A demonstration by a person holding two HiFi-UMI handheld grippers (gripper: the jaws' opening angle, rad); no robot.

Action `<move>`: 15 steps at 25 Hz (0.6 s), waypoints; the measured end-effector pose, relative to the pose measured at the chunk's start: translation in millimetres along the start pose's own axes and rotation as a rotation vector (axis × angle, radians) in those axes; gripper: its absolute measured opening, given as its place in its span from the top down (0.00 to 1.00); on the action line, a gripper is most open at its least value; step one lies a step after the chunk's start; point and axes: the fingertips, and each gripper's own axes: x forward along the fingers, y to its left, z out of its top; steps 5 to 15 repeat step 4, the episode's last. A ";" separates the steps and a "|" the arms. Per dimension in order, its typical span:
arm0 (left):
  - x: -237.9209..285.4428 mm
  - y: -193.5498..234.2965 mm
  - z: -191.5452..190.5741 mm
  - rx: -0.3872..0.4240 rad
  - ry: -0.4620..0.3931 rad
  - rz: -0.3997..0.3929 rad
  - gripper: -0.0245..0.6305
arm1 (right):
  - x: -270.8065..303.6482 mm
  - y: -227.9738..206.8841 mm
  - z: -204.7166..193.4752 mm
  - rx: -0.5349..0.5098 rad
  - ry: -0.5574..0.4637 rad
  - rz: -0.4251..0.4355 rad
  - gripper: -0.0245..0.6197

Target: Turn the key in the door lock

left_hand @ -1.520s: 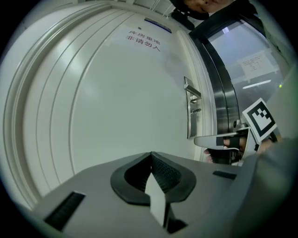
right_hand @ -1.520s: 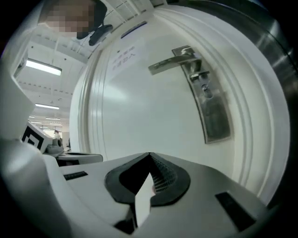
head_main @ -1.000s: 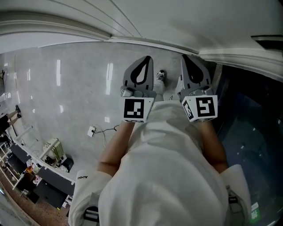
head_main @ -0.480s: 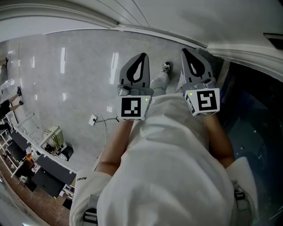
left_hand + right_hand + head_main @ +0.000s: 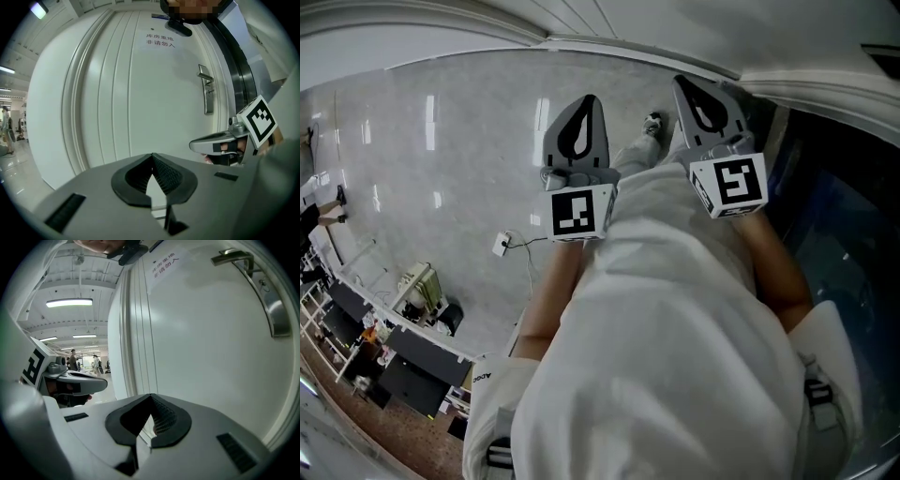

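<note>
Now, left tool (image 5: 152,156) closed, empty, right tool (image 5: 150,396) closed, empty, near door (image 5: 140,93)

White panelled door (image 5: 140,93), silver lever handle (image 5: 204,75) level near right edge, lock plate (image 5: 209,102) beneath

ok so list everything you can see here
door: one, white, panelled, straight ahead
handle: one, silver, door's right edge
sign: one, dark print, upper door
floor: grey, glossy, below
plug: one, white, on floor, dark cable attached
desks: several, cluttered, far left
panel: one, dark, right of door
shirt: white, person's
left gripper: grey, shut, empty
right gripper: grey, shut, empty
</note>
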 end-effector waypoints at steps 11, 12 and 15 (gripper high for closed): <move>-6.0 5.8 4.8 0.010 -0.031 0.013 0.95 | -0.6 22.5 8.8 -0.058 -0.016 0.075 0.96; -6.0 5.8 4.8 0.010 -0.031 0.013 0.95 | -0.6 22.5 8.8 -0.058 -0.016 0.075 0.96; -6.0 5.8 4.8 0.010 -0.031 0.013 0.95 | -0.6 22.5 8.8 -0.058 -0.016 0.075 0.96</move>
